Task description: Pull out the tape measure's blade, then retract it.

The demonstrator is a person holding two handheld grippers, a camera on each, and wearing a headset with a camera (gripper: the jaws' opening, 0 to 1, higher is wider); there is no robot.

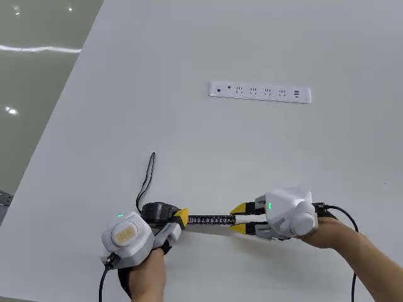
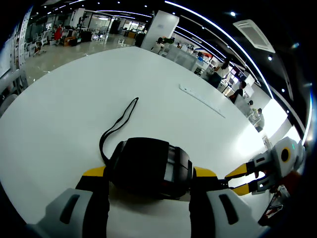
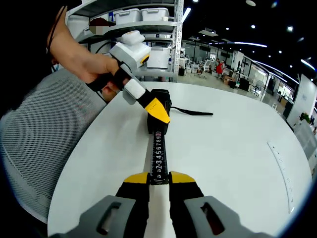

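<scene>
L gripper (image 2: 149, 173) jaws clamped round black tape measure case (image 2: 143, 158). R gripper (image 3: 159, 177) pinches end of blade (image 3: 158, 146), short stretch out betw. them. Both near table (image 1: 189, 132) front edge. Strap (image 1: 147, 176) trails off. Power strip (image 1: 259, 92) well apart, bare top betw.

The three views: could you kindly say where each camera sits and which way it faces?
Head view: headset, facing forward and down at the table; left hand and right hand show.
Left gripper view: on the left gripper, facing over the clamped tape measure toward the right gripper.
Right gripper view: opposite, facing back along the blade; the left hand shows.
Shared: the gripper views face each other.
</scene>
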